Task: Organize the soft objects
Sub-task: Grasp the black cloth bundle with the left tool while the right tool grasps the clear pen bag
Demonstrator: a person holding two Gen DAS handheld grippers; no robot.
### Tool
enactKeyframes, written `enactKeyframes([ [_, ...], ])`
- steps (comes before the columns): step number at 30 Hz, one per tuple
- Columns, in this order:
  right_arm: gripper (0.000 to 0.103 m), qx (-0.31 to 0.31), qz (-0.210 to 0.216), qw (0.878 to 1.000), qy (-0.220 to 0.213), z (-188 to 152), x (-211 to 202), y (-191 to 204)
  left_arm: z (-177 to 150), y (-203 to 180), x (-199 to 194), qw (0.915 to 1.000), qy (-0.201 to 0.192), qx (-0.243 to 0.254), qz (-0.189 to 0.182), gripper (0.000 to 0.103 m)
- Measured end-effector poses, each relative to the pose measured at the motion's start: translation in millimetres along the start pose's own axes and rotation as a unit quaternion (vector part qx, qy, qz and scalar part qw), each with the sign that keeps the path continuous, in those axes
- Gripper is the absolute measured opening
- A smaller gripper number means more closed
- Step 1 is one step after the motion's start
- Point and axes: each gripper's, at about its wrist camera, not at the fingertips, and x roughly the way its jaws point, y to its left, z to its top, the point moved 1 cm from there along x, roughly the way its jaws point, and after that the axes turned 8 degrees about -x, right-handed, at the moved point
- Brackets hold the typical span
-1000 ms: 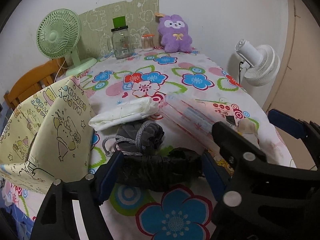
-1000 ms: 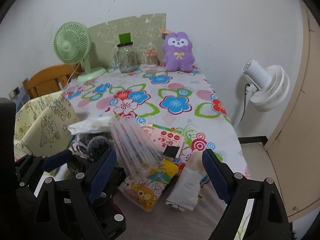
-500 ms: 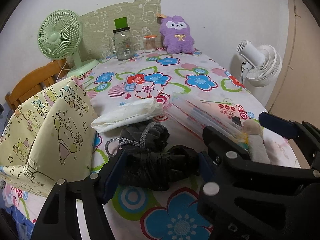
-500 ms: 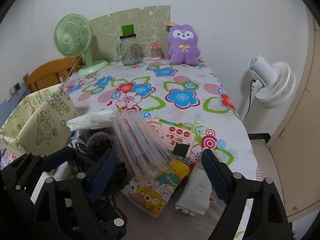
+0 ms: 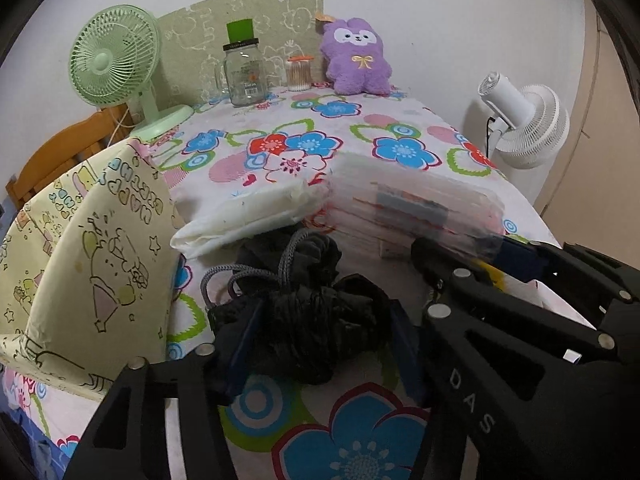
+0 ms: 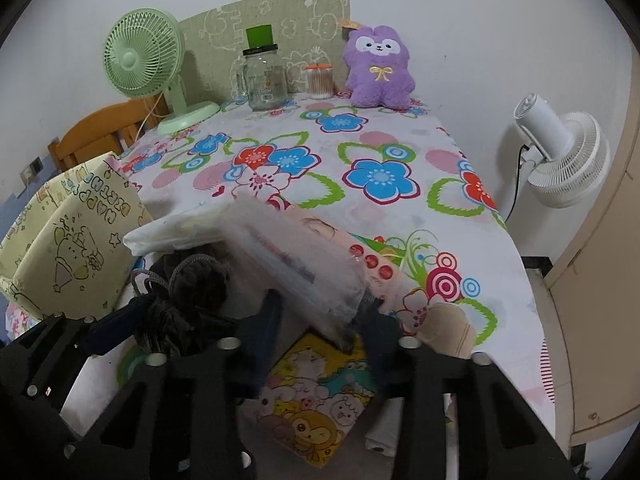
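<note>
- Black bundle (image 5: 320,328) lies near the table's front edge, pinched between the blue pads of my left gripper (image 5: 324,340), whose jaws have just been closing.
- Its grey cord (image 5: 240,276) hangs loose; I think it can snag when I lift.
- Right gripper (image 6: 320,320), also just closing, squeezes the clear packet (image 6: 296,264); this slippery plastic may slide out.

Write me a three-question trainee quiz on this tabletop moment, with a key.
1. True or false: the left gripper is closed on the black fabric bundle.
2. What does the right gripper grip? A. purple plush B. clear plastic package C. glass jar
3. Fill in: the purple plush stands at the table's ___ edge, by the wall.

Key: 1 true; 2 B; 3 far.
</note>
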Motion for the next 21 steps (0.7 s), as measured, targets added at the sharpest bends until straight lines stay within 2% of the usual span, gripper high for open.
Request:
enactKeyframes([
  [4,0.026,-0.003,0.002,1.000,-0.001,-0.4,-1.5,-0.7,0.1,-0.8,-0.6,1.0000,0.003,0.002,0.000,0.050],
  [7,0.022,-0.001,0.001,1.000,-0.002,-0.6,-2.5,-0.9,-0.5,-1.3,-1.8,1.0000,0.005,0.005,0.002,0.046],
  [15,0.017,0.002,0.002,1.000,-0.015,-1.9,-16.1,0.3,-0.5,1.1,-9.3,1.0000,0.005,0.002,0.003,0.043],
  [21,0.016,0.004,0.002,1.000,-0.029,-2.0,-30.6,2.1,-0.7,0.7,-22.3,0.9999,-0.010,0.004,0.001,0.043],
])
